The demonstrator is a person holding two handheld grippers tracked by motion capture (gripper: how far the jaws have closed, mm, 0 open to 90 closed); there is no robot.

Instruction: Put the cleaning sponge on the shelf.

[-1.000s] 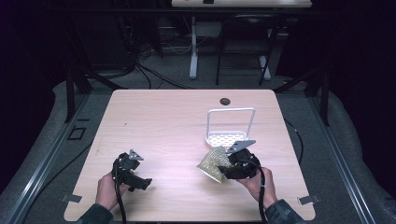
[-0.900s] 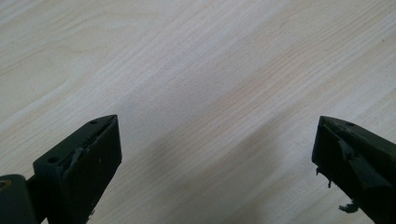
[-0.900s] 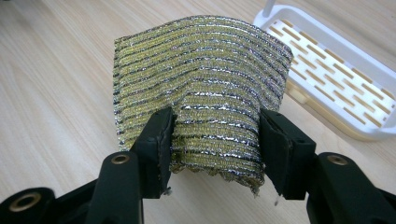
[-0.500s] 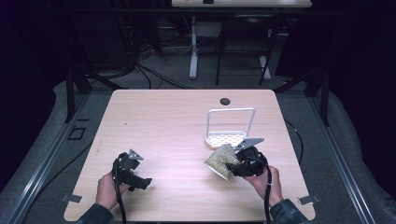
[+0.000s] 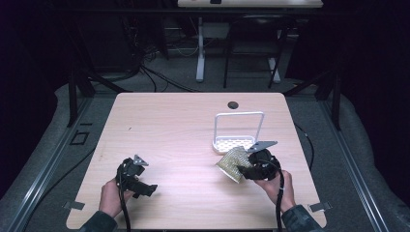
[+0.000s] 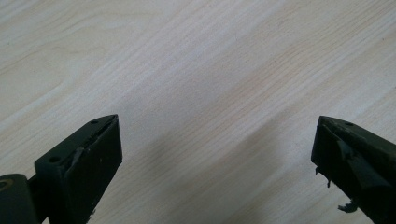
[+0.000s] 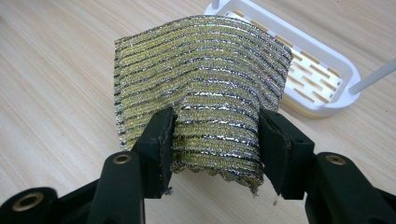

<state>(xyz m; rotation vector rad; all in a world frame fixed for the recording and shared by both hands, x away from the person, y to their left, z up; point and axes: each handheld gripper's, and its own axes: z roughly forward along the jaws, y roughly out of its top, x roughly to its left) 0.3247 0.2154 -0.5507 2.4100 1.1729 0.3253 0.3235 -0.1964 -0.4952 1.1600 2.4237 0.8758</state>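
Note:
A gold and silver striped scouring sponge (image 7: 201, 88) is squeezed between the jaws of my right gripper (image 7: 215, 135), which is shut on it. In the high view that sponge (image 5: 233, 163) hangs just above the table at the front right, with the right gripper (image 5: 246, 168) behind it. A white sponge rack (image 5: 236, 143) with a tall wire loop stands just beyond; its slotted tray (image 7: 308, 77) lies past the sponge. My left gripper (image 5: 145, 186) rests at the front left, held in a hand, its jaws (image 6: 210, 163) open wide over bare wood.
The light wooden table (image 5: 174, 130) has a small dark round hole (image 5: 233, 104) near its far edge. Beyond the table are dark floor, cables and the legs of another desk (image 5: 200, 48). Black rails run along both sides.
My right gripper has drawn the sponge a little back toward the table's front right, away from the rack. The left gripper has stayed where it was.

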